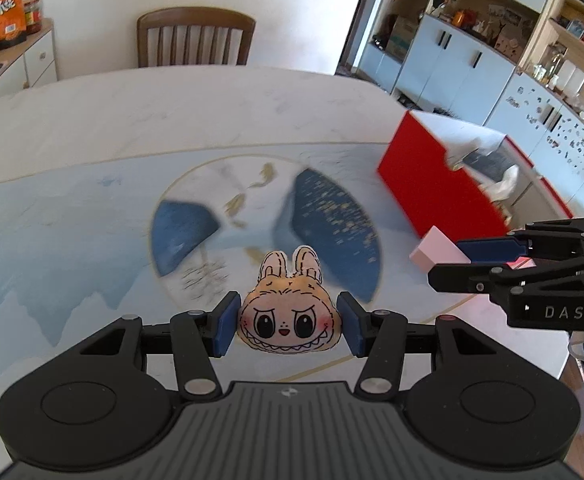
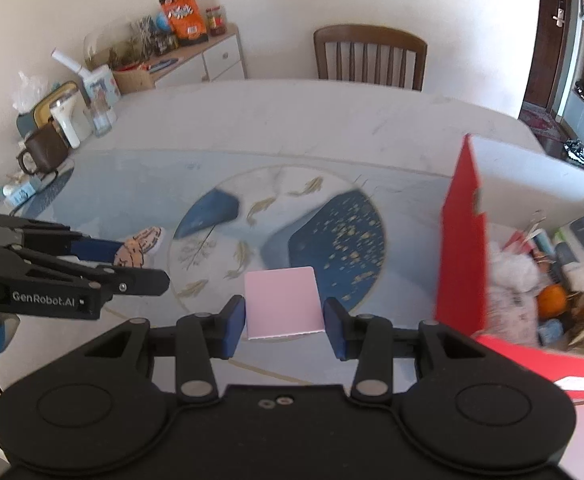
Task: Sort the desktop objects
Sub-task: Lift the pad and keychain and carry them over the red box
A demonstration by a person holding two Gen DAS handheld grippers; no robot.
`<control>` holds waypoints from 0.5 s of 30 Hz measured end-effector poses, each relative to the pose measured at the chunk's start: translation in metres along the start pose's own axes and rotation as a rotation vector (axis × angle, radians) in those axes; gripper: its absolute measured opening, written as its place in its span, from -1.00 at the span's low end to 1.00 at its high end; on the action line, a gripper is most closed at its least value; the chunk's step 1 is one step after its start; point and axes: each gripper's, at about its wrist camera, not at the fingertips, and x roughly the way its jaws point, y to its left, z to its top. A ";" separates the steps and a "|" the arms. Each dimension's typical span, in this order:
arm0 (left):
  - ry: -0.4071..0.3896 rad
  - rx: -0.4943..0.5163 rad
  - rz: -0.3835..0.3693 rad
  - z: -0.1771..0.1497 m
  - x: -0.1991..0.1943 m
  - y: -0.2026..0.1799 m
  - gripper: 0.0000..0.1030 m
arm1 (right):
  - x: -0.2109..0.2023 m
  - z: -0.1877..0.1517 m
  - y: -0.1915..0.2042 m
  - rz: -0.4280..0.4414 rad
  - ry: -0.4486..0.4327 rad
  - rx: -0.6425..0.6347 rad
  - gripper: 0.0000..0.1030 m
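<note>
Left wrist view: left gripper (image 1: 288, 326) pinches the plush bunny (image 1: 288, 320), right gripper (image 2: 284, 326) brackets the pink block (image 2: 282, 300) beside the red box (image 2: 461, 256); either may slip in the lift.

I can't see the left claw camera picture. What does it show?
The left claw holds a bunny-eared monster toy between its blue pads above the table. On the right, the right claw grips a pink block near a red box.
</note>
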 end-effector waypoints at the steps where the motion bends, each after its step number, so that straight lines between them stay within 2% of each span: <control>1: -0.005 0.004 -0.003 0.002 -0.001 -0.005 0.01 | -0.005 0.002 -0.003 0.002 -0.009 0.002 -0.18; 15: -0.049 0.071 -0.040 0.036 0.007 -0.081 0.01 | -0.052 0.010 -0.066 -0.039 -0.086 0.053 -0.18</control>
